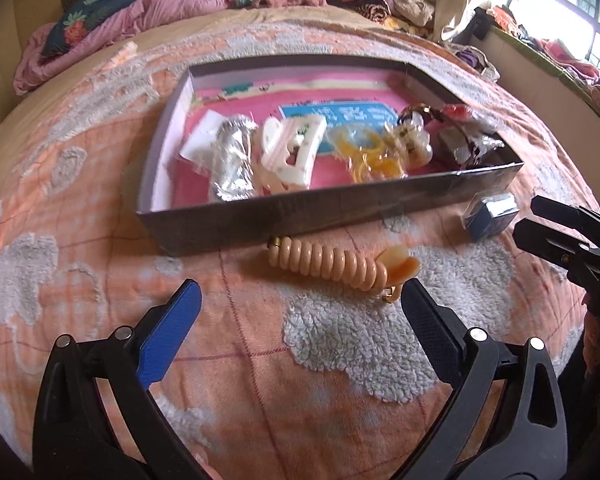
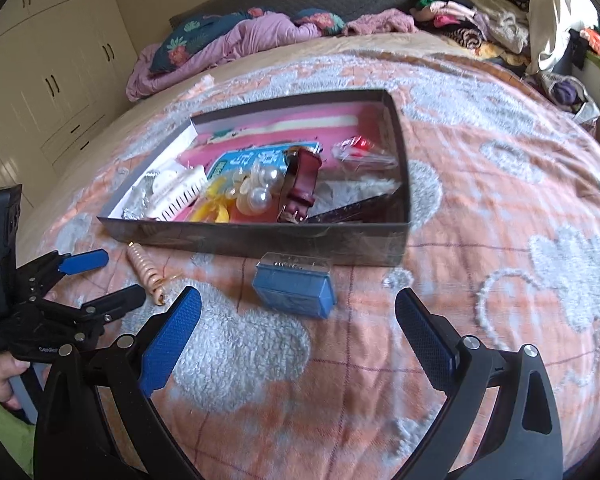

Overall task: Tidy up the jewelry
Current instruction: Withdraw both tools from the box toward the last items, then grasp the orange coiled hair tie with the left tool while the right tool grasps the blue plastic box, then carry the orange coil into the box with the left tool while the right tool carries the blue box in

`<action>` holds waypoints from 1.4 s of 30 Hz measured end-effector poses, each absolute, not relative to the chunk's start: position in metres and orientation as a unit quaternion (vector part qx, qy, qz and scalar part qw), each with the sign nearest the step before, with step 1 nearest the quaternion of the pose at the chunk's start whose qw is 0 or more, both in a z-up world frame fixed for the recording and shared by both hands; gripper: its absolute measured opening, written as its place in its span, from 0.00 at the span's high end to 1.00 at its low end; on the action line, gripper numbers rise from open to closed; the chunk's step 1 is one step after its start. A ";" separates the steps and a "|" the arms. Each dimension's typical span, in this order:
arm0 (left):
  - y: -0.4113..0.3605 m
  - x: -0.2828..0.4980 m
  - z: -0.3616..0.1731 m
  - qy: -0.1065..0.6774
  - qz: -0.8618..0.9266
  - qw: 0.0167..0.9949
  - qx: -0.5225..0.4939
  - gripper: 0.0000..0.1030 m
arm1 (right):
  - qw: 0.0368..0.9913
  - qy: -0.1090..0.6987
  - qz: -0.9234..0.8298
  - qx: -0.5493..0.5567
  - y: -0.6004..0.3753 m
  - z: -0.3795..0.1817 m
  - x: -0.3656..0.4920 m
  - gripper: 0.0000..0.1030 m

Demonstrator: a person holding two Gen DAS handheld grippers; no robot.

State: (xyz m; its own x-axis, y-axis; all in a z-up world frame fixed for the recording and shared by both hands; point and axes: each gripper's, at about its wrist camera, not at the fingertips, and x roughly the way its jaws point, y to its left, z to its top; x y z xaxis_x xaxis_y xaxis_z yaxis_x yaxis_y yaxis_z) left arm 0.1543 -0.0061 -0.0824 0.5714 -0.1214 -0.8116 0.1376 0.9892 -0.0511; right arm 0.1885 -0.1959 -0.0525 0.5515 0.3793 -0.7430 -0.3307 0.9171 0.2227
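A shallow dark box (image 1: pixel 340 208) (image 2: pixel 260 236) lies on the bed and holds hair clips, pearl pieces, yellow rings and wrapped items. A peach spiral hair tie (image 1: pixel 332 262) (image 2: pixel 146 270) lies on the blanket just in front of the box. My left gripper (image 1: pixel 300 300) is open, its right finger close beside the tie's end. A small blue case with a clear lid (image 2: pixel 294 286) (image 1: pixel 488 214) lies in front of the box. My right gripper (image 2: pixel 298 308) is open just short of the case.
The bed has an orange and white fleece blanket (image 2: pixel 500 208). Crumpled pink bedding (image 2: pixel 240 40) and piles of clothes (image 2: pixel 460 16) lie at the far end. White wardrobes (image 2: pixel 52 80) stand on the left, a window ledge (image 1: pixel 560 64) on the right.
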 end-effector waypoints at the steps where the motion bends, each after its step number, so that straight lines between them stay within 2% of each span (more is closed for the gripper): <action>1: -0.006 0.156 -0.084 0.459 -0.074 0.885 0.008 0.09 | 0.878 0.432 0.203 0.031 -0.194 -0.056 0.191 0.11; 3: -0.007 0.160 -0.088 0.463 -0.079 0.883 0.002 0.09 | 0.874 0.441 0.203 0.034 -0.192 -0.061 0.197 0.21; 6: -0.009 0.164 -0.091 0.464 -0.085 0.882 -0.005 0.09 | 0.868 0.453 0.199 0.048 -0.192 -0.070 0.205 0.29; 8: -0.009 0.168 -0.093 0.463 -0.087 0.882 -0.011 0.09 | 0.871 0.447 0.196 0.047 -0.193 -0.070 0.208 0.43; 9: -0.009 0.169 -0.093 0.462 -0.088 0.883 -0.014 0.09 | 0.871 0.447 0.200 0.048 -0.193 -0.069 0.209 0.54; 15: -0.012 0.176 -0.094 0.455 -0.089 0.886 -0.015 0.12 | 0.867 0.442 0.224 0.052 -0.194 -0.063 0.203 0.54; 17: -0.015 0.173 -0.091 0.451 -0.101 0.886 -0.015 0.29 | 0.868 0.438 0.229 0.052 -0.195 -0.059 0.198 0.54; 19: -0.019 0.168 -0.087 0.446 -0.112 0.888 -0.008 0.43 | 0.869 0.431 0.236 0.054 -0.195 -0.053 0.193 0.54; 21: -0.022 0.163 -0.084 0.439 -0.111 0.892 0.005 0.48 | 0.871 0.423 0.244 0.053 -0.194 -0.045 0.189 0.54; 22: -0.022 0.161 -0.082 0.437 -0.117 0.892 0.002 0.55 | 0.873 0.418 0.246 0.051 -0.193 -0.041 0.186 0.54; 23: -0.020 0.158 -0.078 0.432 -0.118 0.894 -0.002 0.69 | 0.876 0.411 0.249 0.049 -0.193 -0.036 0.183 0.54; 26: -0.012 0.152 -0.065 0.413 -0.119 0.903 -0.013 0.86 | 0.879 0.398 0.257 0.048 -0.192 -0.027 0.177 0.54; 35: 0.001 0.142 -0.049 0.393 -0.131 0.909 -0.048 0.87 | 0.885 0.381 0.265 0.046 -0.192 -0.012 0.172 0.54; 42: 0.024 0.144 -0.011 0.349 -0.118 0.926 -0.088 0.88 | 0.891 0.363 0.269 0.043 -0.189 0.002 0.175 0.54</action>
